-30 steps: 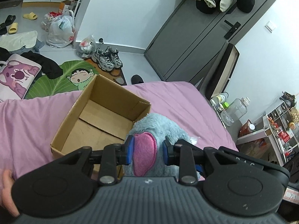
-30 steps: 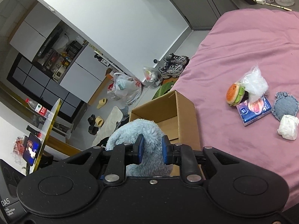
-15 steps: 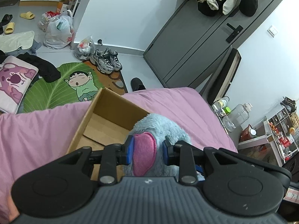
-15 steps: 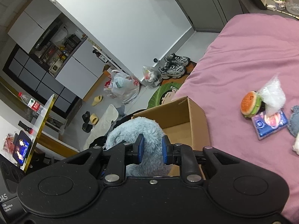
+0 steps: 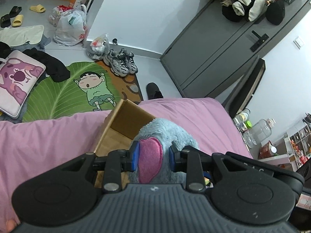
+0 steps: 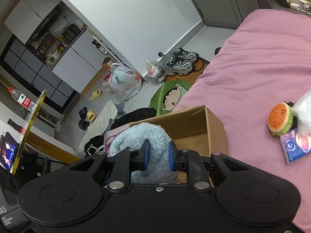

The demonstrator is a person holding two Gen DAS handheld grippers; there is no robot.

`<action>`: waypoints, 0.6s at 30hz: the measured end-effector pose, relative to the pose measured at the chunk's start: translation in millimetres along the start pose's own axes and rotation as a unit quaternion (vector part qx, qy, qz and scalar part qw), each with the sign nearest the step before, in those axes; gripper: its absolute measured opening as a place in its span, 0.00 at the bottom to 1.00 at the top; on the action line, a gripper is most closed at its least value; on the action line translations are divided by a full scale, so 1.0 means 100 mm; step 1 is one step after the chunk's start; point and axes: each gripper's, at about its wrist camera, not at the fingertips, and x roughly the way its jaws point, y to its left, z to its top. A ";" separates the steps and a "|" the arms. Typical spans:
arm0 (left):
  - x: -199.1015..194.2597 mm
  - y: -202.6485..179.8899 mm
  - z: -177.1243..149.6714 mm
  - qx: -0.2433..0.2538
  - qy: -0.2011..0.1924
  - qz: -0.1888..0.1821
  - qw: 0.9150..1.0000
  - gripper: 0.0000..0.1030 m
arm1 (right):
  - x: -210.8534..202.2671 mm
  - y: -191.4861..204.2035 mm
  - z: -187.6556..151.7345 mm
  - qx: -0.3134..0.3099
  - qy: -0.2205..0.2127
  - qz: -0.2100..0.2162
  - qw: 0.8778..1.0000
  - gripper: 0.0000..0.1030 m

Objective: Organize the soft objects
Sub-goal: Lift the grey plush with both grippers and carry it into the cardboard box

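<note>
Fingers of both the left gripper (image 5: 152, 156) and right gripper (image 6: 157, 155) pinch the blue plush toy (image 5: 165, 134), sharing its floppy bulk over the cardboard box (image 6: 196, 128) at 12 o'clock.

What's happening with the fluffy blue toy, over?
Left gripper and right gripper both clamped on the blue plush toy. Toy held beside the open cardboard box. Nothing seen blocking the box.

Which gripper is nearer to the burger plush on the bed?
Right. The right gripper, shut on the blue plush toy, has the burger plush in view to its right. The left gripper does not show it.
</note>
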 end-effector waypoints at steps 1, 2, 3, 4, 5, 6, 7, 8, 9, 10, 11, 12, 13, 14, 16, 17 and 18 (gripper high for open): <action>0.02 0.01 0.00 0.000 -0.002 0.001 1.000 0.28 | 0.02 0.00 0.01 -0.004 0.001 -0.001 1.000 0.18; 0.04 0.01 0.00 0.002 -0.003 0.003 1.000 0.29 | 0.05 0.00 0.02 -0.008 0.002 -0.003 1.000 0.18; 0.06 0.02 0.00 0.004 -0.004 0.005 1.000 0.29 | 0.07 0.00 0.03 -0.010 0.004 -0.004 1.000 0.17; 0.07 0.02 0.00 0.006 -0.007 0.009 1.000 0.29 | 0.11 0.00 0.04 -0.010 0.007 -0.003 1.000 0.17; 0.09 0.02 0.00 0.008 -0.010 0.012 1.000 0.29 | 0.14 -0.01 0.04 -0.010 0.011 -0.003 1.000 0.17; 0.10 0.03 0.00 0.009 -0.012 0.018 1.000 0.30 | 0.18 -0.02 0.06 -0.009 0.015 -0.004 1.000 0.17; 0.12 0.04 -0.01 0.009 -0.012 0.021 1.000 0.29 | 0.22 -0.03 0.06 -0.007 0.019 -0.007 1.000 0.17; 0.14 0.06 0.00 0.007 -0.012 0.024 1.000 0.29 | 0.26 -0.03 0.07 -0.006 0.023 -0.012 1.000 0.17; 0.15 0.07 0.00 0.006 -0.012 0.025 1.000 0.29 | 0.30 -0.04 0.07 -0.004 0.027 -0.017 0.999 0.17; 0.17 0.08 0.00 0.005 -0.011 0.025 1.000 0.29 | 0.33 -0.04 0.07 -0.003 0.031 -0.019 0.999 0.17; 0.18 0.09 0.00 0.004 -0.011 0.026 1.000 0.29 | 0.36 -0.04 0.07 -0.002 0.035 -0.020 0.999 0.17; 0.19 0.09 0.00 0.005 -0.011 0.030 0.999 0.29 | 0.39 -0.04 0.06 -0.002 0.038 -0.020 0.999 0.17; 0.21 0.08 0.00 0.007 -0.012 0.034 0.999 0.29 | 0.41 -0.04 0.06 -0.001 0.040 -0.019 0.999 0.17; 0.23 0.09 0.00 0.007 -0.011 0.039 0.999 0.29 | 0.42 -0.04 0.06 0.000 0.041 -0.019 0.999 0.17; 0.27 0.14 -0.01 0.001 -0.006 0.045 0.999 0.27 | 0.46 -0.05 0.06 0.002 0.046 -0.019 0.999 0.17; 0.29 0.15 0.00 -0.003 -0.004 0.048 0.999 0.27 | 0.48 -0.05 0.06 0.004 0.050 -0.019 0.999 0.17; 0.29 0.16 0.00 -0.003 -0.004 0.053 0.999 0.24 | 0.49 -0.05 0.06 0.006 0.051 -0.018 0.999 0.17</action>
